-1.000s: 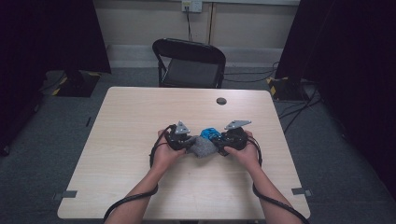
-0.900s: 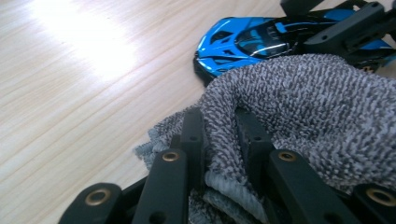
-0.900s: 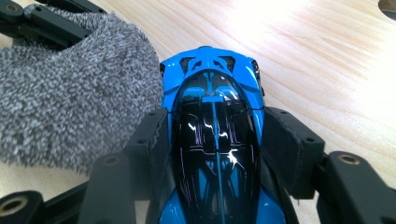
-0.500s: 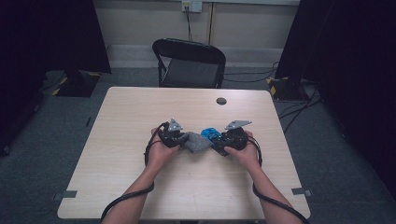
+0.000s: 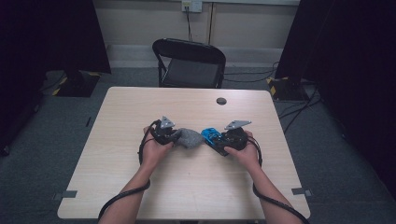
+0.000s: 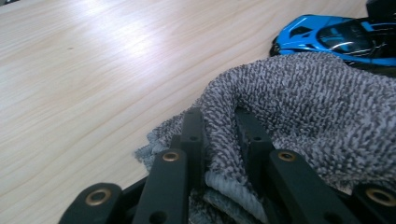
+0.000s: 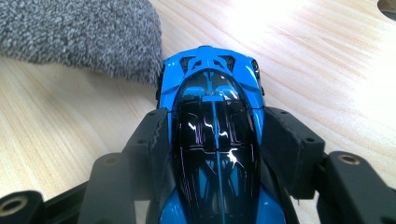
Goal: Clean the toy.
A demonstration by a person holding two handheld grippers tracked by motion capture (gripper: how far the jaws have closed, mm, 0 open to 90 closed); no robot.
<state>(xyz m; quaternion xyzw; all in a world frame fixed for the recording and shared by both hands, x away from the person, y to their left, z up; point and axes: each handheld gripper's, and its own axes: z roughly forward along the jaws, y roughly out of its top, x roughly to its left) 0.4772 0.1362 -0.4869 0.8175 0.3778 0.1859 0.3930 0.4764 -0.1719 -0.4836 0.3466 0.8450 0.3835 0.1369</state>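
1. While steadied at both ends of the work, table [image 5: 116, 186]: pale wood, unchanged over the last second, with a small dark disc [image 5: 221, 101] well apart toward the far edge.
2. Grey terry cloth [image 5: 190, 137]: bunched at mid-table, drawn leftward in the high view since a second ago. Formerly heaped against the car, now just beside one end of it. Possibly brushing the bodywork, though the pile hides the contact.
3. Blue toy car [image 7: 210, 79]: immediately right of the cloth at mid-table, unmoved, glossy dark roof uppermost, one end pointing at the cloth.
4. Left gripper [image 6: 218, 119]: jaws pressed together, pinching a fold of the cloth, carried leftward along with it.
5. Right gripper [image 7: 217, 116]: jaws part-way spread, clamped on the car, one pad against each flank, kept in place throughout.
6. Reading of the change, offered as a judgement: close of one wiping stroke, with the car serving as the fixed piece and the cloth as the moving one. Probable next need: a return pass of the cloth over the bodywork, with the hold on the car unaltered.
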